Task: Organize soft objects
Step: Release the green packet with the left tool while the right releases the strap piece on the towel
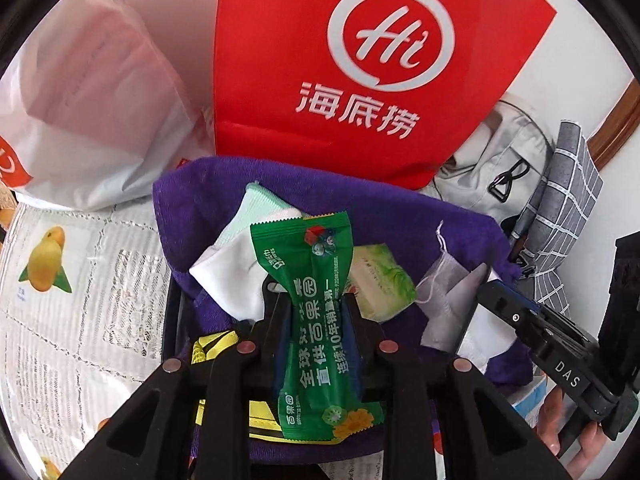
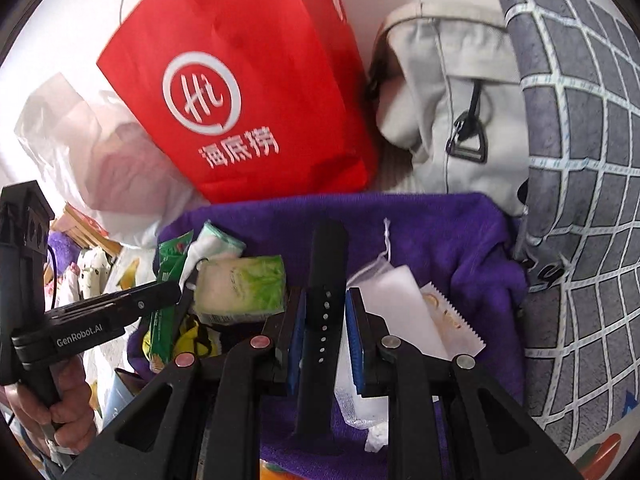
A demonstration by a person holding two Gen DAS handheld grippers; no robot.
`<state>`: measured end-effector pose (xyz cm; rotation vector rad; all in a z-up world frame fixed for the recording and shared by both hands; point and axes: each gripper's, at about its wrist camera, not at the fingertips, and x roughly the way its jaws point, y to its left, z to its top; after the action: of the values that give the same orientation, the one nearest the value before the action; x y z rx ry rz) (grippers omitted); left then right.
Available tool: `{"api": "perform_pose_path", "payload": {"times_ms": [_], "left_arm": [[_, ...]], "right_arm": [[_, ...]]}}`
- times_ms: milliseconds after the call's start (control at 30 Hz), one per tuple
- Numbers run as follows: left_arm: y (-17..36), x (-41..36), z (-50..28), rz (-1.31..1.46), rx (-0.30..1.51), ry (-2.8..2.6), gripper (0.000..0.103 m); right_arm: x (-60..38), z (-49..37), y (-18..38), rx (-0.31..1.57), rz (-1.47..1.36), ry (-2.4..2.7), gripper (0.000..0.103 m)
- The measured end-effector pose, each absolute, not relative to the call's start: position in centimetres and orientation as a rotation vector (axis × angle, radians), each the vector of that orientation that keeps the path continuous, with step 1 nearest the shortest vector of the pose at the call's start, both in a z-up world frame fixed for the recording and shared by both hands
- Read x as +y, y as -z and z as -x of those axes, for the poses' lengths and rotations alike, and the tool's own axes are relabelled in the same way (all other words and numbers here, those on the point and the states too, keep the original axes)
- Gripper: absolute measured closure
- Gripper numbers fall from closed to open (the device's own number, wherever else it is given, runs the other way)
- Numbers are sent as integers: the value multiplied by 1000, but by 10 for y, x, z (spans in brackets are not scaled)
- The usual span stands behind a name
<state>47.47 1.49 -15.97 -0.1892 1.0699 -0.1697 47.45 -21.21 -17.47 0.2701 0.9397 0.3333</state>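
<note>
We've got the green wet-wipe packet (image 1: 316, 320) pinched between the left gripper (image 1: 312, 304) jaws, low centre in the left wrist view. The jaws sit narrow on its waist, so the wrapper bunches there and flares out above and below. It's glossy green with white lettering and a kiwi slice and yellow flower near its bottom end.

Over in the right wrist view, the right gripper (image 2: 325, 312) has a black strap (image 2: 325, 280) between its blue pads, jaws narrow on it too. The strap stands upright in the middle of the frame, matte black with a row of small holes.

Both hang over a purple towel (image 1: 400, 216) piled with small stuff: a green-and-white tissue pack (image 1: 380, 276) just right of the wipe packet, a white and mint sock (image 1: 240, 248) to its left, a little white drawstring pouch (image 1: 440, 276) further right, and a yellow-and-black thing (image 1: 212, 344) poking out at lower left.

Behind the towel, upper centre, stands a red bag (image 1: 360, 60) with a white "Hi" logo. A white plastic bag (image 1: 80, 100) sits upper left, a grey backpack (image 2: 448, 100) and grey checked fabric (image 2: 580, 160) on the right. A fruit-print cloth (image 1: 60, 280) covers the surface at left.
</note>
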Motion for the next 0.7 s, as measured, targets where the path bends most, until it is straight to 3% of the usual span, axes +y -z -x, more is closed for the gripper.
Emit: {"api": "perform_pose_path", "payload": {"times_ms": [100,233,300,400,533,700], "left_arm": [[161,18,-476,200,1070,160,74],[161,21,-477,224,1080,172,67],[157,22,-475,234,1075,177,52],[148,19,-469,216,1063,174,50],[133,10,-451,168,1037,168,42],[116,-3,-417,112,1023,158,38]], "right_arm": [[-210,-475,177,957,-272,-343,82],[-211,-474,175,957,-276,-348,70],[-212,-472,172,948,-277,-350,70],[-214,-468,164,943,-278,-354,68],[-220,-453,150,924,-299,-327,43],[-223,-419,130,905,-235,-302,39]]}}
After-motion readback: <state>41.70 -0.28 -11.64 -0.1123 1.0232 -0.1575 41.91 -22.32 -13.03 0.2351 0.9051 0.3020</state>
